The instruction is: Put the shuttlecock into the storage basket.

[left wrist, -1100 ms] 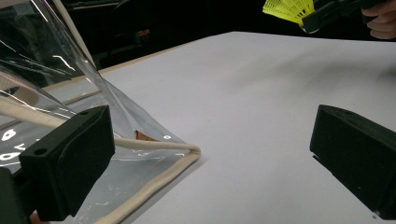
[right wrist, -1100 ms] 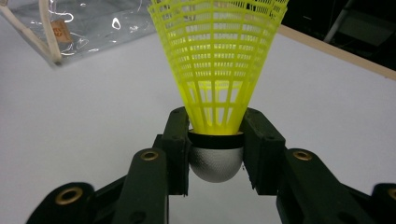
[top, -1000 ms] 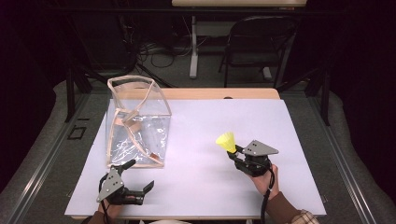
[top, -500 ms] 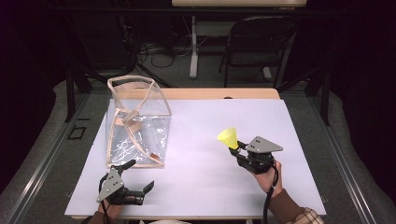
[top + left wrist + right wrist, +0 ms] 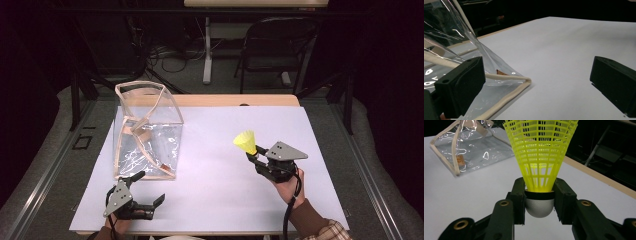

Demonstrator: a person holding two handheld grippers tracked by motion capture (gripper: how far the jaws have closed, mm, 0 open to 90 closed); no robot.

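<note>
1. Presently, the shuttlecock (image 5: 539, 157) is clamped at its white cork by the right tool (image 5: 251, 153), the yellow skirt pointing up and away from the jaws; this grip should be kept firm, since the round cork could slip between flat pads.
2. The shuttlecock is held above the right half of the desk (image 5: 215, 200), well apart from the clear bag (image 5: 147, 132), which stands on the left half with its open mouth upward.
3. The left tool (image 5: 145, 192) is seen with its jaws wide apart, low at the near left, just beside the bag's near bottom corner (image 5: 525, 80); nothing is gripped by it.
4. Judged from this, the step in hand is the carrying of the shuttlecock toward the bag. It should be lifted high enough that the rim (image 5: 145, 87) is passed over and not struck.
5. The bag is thin and floppy, so it is likely to tip or fold if brushed. Its edge could be pinched by the left tool first, so that the mouth is held steady.
6. The shuttlecock should be released only when it is over the opening, cork down, so that it drops straight in.
</note>
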